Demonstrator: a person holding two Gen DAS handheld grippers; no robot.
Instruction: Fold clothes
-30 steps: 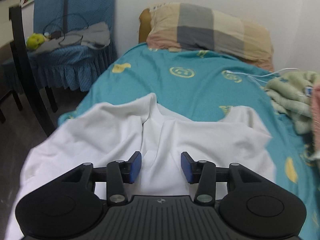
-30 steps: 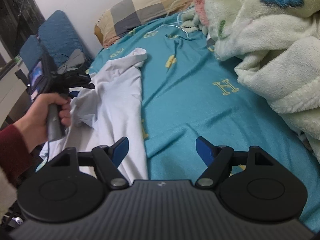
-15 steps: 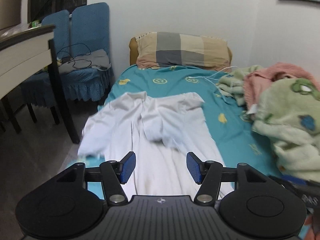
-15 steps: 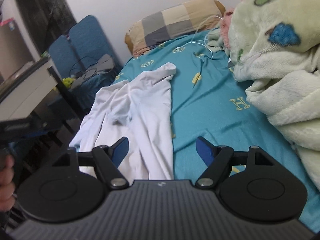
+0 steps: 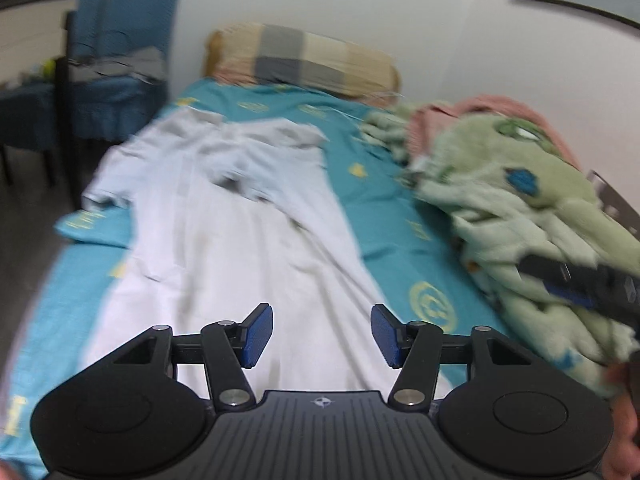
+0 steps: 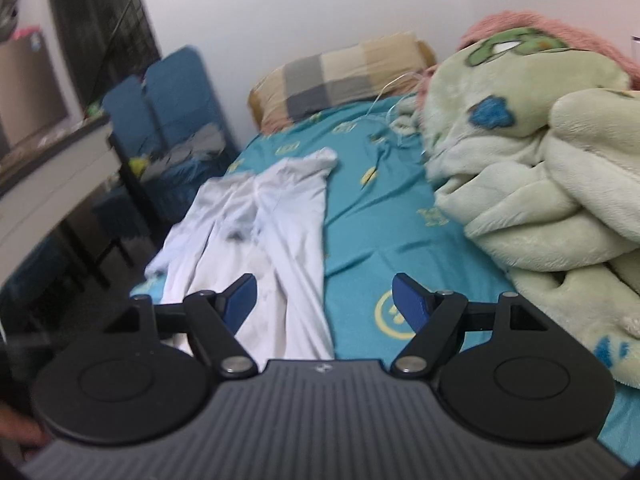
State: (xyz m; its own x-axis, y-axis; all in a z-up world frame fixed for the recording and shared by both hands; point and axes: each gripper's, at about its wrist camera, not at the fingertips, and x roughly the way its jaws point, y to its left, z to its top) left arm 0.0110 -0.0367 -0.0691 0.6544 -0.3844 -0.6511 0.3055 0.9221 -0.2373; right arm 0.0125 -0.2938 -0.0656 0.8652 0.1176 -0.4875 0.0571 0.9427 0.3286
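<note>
From the left wrist, the left gripper [image 5: 322, 336] is seen above the white shirt [image 5: 240, 240] spread on the teal bedsheet [image 5: 400, 220], its jaws closing on nothing. From the right wrist, the right gripper [image 6: 325, 300] is held released and empty over the sheet's [image 6: 380, 208] near part, the shirt [image 6: 272, 220] lying left of a green blanket [image 6: 540, 184].

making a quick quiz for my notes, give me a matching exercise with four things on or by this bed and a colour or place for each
Things:
1. white shirt
2. pillow
3. fleece blanket
4. chairs

Descriptions:
A. pale green, heaped along the bed's wall side
B. blue covers, standing beside the bed
C. spread out on the teal sheet
D. beige and grey checks, at the head of the bed

Pairs: 1-C, 2-D, 3-A, 4-B
</note>
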